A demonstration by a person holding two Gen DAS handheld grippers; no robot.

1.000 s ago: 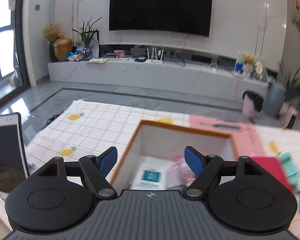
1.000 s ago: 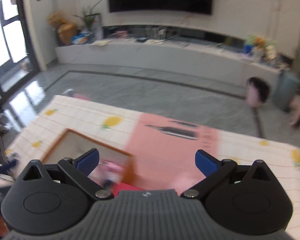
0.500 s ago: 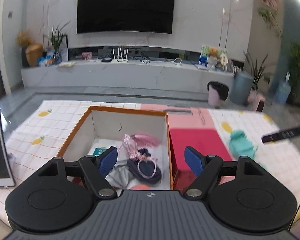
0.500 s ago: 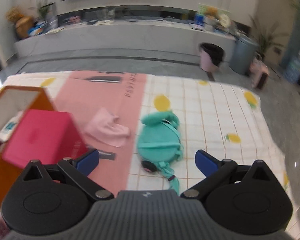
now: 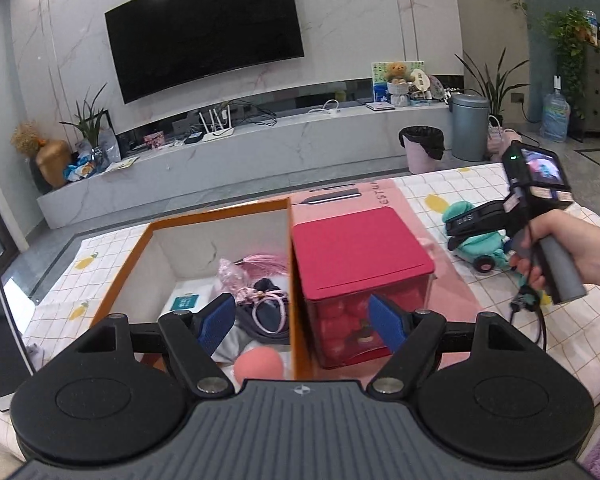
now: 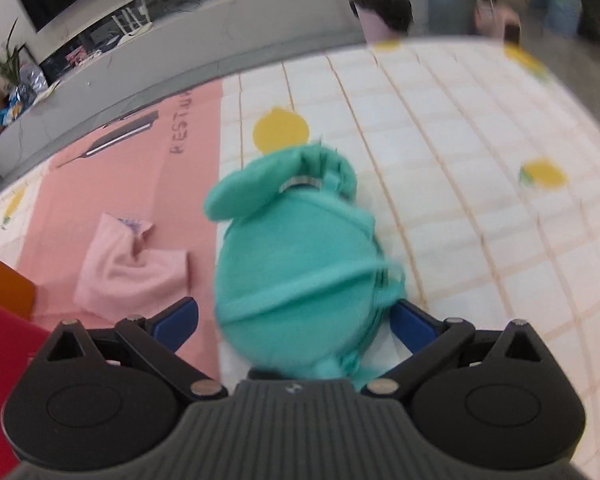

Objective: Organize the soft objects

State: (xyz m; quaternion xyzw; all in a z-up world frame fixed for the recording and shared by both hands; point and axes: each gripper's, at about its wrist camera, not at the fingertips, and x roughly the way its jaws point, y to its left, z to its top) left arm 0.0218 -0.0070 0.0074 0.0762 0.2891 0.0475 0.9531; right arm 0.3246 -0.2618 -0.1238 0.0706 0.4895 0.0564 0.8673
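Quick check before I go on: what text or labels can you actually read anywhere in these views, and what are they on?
"RESTAU", cut off at the fold: pink mat.
Teal card in the orange box: print too small.
Stickers on the right gripper: unreadable.
Tag on the pink cloth: blurred.

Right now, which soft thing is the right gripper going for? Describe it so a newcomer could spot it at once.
On the checked lemon-print mat, right of its pink strip, lies a teal pouch. The open right gripper straddles its near end. The pink cloth beside it is flat and pale; the pouch is rounded and teal, with straps.
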